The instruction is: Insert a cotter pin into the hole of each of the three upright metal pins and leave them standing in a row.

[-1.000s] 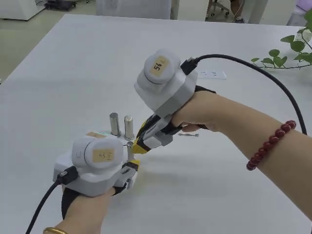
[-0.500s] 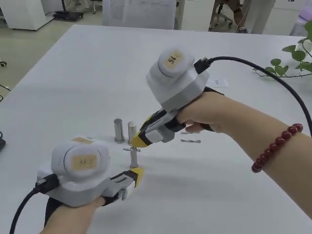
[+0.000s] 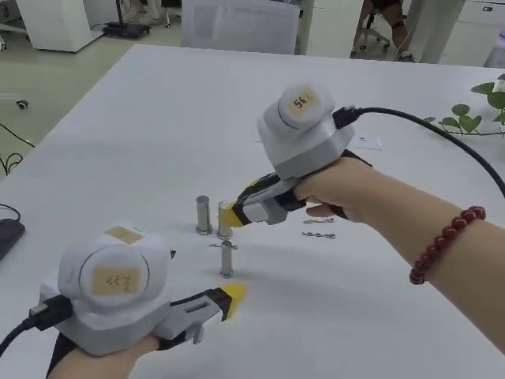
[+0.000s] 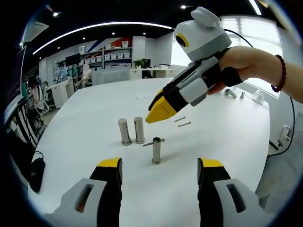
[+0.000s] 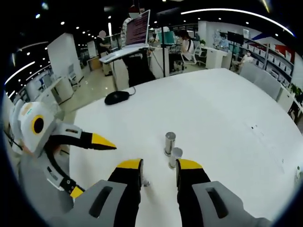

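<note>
Left gripper (image 4: 160, 164) fingers wide, empty; upright metal pin (image 4: 156, 151) with cotter pin (image 4: 150, 142) through it at 12 o'clock. Right gripper (image 5: 159, 165) fingers narrow, empty; two bare pins (image 5: 169, 142) at 12 o'clock.

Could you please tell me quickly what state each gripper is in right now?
Left gripper: open wide, holding nothing.
Right gripper: open by a narrow gap, holding nothing.

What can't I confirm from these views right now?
1. Head view: top of one rear pin, hidden by the right gripper.
2. All views: holes in the rear pins, too small.
3. Left gripper view: whether the cotter pin passes fully through the front pin, too small.
</note>
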A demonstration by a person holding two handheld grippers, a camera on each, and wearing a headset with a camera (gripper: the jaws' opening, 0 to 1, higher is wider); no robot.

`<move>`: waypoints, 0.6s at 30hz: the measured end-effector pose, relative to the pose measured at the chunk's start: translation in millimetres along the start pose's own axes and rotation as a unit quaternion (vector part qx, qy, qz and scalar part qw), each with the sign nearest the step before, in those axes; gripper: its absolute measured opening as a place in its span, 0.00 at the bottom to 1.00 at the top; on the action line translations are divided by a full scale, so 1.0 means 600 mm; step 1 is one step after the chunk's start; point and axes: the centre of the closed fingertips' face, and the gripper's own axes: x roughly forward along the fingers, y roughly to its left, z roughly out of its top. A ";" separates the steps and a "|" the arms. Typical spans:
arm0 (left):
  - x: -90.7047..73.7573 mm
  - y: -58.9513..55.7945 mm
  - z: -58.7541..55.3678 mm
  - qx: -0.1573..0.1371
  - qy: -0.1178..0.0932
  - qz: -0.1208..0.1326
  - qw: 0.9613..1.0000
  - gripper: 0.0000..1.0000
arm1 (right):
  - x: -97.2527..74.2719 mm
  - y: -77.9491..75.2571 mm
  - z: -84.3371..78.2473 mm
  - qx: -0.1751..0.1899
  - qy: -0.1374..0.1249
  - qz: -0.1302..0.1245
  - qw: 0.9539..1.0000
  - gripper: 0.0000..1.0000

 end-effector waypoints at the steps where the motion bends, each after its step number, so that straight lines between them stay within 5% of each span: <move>1: -0.001 0.000 0.001 0.000 -0.001 0.000 1.000 0.65 | 0.003 -0.001 0.001 0.000 -0.005 0.000 1.000 0.30; 18: -0.025 0.014 0.023 -0.018 -0.040 -0.013 0.999 0.85 | 0.061 -0.046 -0.002 0.014 -0.049 -0.012 0.999 0.28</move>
